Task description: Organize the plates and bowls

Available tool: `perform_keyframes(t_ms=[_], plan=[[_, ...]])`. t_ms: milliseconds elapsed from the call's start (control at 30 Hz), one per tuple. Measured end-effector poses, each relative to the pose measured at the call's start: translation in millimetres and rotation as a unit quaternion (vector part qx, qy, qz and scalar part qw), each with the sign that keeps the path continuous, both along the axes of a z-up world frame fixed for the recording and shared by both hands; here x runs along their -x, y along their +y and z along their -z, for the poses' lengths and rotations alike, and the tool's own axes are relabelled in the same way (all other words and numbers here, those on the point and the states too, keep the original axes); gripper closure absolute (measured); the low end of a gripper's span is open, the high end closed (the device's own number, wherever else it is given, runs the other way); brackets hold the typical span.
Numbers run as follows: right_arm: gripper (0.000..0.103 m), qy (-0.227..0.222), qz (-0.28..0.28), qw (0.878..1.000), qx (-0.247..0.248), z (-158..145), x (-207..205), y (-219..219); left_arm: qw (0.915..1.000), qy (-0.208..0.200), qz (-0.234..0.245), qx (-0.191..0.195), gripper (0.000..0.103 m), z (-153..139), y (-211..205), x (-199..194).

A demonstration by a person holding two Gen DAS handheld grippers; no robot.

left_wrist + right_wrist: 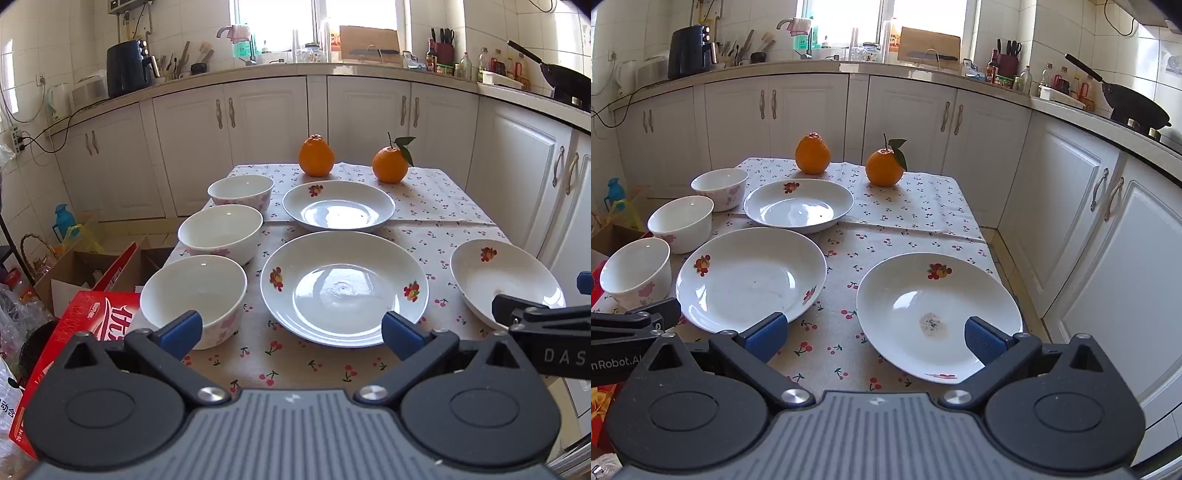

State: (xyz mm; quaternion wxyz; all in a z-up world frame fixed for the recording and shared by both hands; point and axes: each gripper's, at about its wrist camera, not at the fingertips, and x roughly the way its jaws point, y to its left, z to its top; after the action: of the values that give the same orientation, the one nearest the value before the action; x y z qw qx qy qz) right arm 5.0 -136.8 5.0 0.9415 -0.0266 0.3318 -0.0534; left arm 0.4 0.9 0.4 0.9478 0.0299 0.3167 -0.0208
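Note:
Three white bowls with pink flowers line the table's left side: near bowl point(194, 299) point(637, 271), middle bowl point(220, 232) point(681, 221), far bowl point(241, 192) point(719, 187). Three white plates with fruit prints lie apart: a large centre plate point(344, 287) point(751, 277), a far plate point(338, 205) point(798, 204) and a right plate point(506, 280) point(938, 314). My left gripper point(291, 332) is open above the near table edge, between near bowl and centre plate. My right gripper point(875, 338) is open, its right finger over the right plate's near rim. Neither holds anything.
Two oranges point(316, 155) point(389, 164) stand at the back of the cherry-print tablecloth point(424, 206). A red carton point(85, 332) and open boxes sit on the floor left of the table. White cabinets point(1089, 206) run close along the right and back.

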Motion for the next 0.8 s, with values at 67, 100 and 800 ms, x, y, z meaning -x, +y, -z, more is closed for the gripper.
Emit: perform_keyframes(t_ms=[67, 100, 800], plan=[[0.0, 0.0, 0.0, 1.0, 0.0, -0.1, 0.2, 0.0, 1.0, -0.001, 0.0, -0.001, 0.001, 0.1, 1.1, -0.2], [0.0, 0.0, 0.001, 1.0, 0.0, -0.3, 0.3, -0.1, 1.0, -0.001, 0.0, -0.001, 0.001, 0.2, 2.1, -0.4], [0.0, -0.005, 0.0, 1.0, 0.001, -0.9, 1.8, -0.4, 0.9999, -0.005, 0.001, -0.011, 0.001, -0.6, -2.4, 0.6]])
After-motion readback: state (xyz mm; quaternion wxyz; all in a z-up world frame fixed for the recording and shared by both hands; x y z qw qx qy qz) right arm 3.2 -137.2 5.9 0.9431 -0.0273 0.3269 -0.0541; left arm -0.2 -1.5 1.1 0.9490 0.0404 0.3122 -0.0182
